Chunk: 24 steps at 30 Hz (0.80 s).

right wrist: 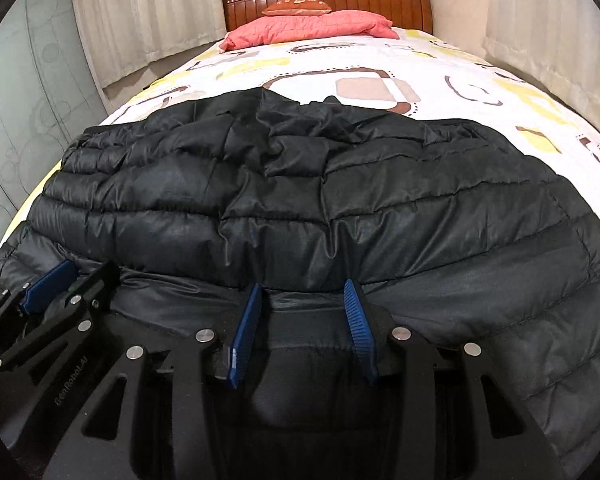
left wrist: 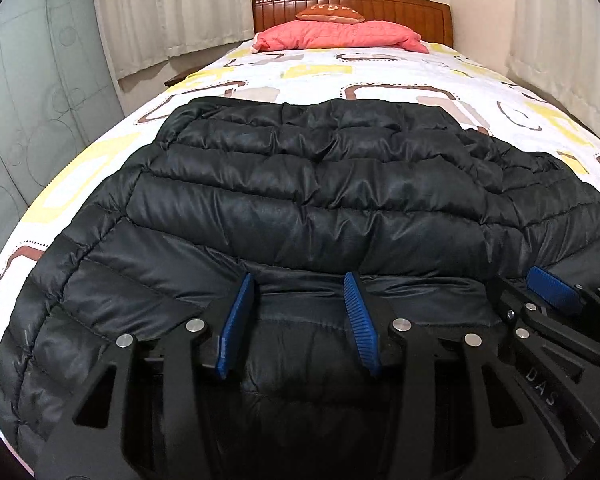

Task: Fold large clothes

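Observation:
A black quilted puffer jacket lies spread across the near end of the bed; it also fills the right wrist view. My left gripper is open, its blue-padded fingers resting over the jacket's near edge with fabric between them. My right gripper is open too, fingers over the same near edge, just to the right of the left one. The right gripper shows at the left wrist view's right edge; the left gripper shows at the right wrist view's left edge.
The bed has a white sheet with yellow and brown shapes. A pink pillow and an orange cushion lie by the wooden headboard. Curtains hang on both sides; a frosted glass door stands left.

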Available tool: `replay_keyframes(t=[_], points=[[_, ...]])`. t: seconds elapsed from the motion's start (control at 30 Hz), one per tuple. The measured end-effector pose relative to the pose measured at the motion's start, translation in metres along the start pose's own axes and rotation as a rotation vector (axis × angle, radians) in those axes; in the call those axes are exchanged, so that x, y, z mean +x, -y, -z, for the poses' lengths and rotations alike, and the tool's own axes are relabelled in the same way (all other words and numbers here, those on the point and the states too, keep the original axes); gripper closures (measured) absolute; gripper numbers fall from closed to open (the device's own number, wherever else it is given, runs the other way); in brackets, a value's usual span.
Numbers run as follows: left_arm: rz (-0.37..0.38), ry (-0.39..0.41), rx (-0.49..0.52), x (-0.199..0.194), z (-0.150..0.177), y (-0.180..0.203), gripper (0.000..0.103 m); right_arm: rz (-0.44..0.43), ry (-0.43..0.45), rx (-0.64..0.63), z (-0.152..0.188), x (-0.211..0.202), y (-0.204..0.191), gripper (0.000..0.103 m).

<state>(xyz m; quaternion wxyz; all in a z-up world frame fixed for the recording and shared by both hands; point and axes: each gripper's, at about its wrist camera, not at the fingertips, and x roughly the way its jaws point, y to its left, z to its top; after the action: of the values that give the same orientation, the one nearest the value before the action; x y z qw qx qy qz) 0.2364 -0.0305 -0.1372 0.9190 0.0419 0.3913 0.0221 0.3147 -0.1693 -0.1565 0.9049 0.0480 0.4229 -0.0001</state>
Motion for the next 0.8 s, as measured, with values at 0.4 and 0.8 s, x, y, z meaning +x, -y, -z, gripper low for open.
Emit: replay_keyframes(t=[0.4,0.8], points=[[0.034,0.042,-0.131,-0.046,-0.009,-0.048,0.062,-0.022,0.043,0.060,-0.015,-0.032,0.001,0.060],[0.009,-0.028,-0.477,-0.043,0.008,-0.157,0.061,-0.062,-0.013,0.074,-0.008,-0.007,-0.015,0.060]])
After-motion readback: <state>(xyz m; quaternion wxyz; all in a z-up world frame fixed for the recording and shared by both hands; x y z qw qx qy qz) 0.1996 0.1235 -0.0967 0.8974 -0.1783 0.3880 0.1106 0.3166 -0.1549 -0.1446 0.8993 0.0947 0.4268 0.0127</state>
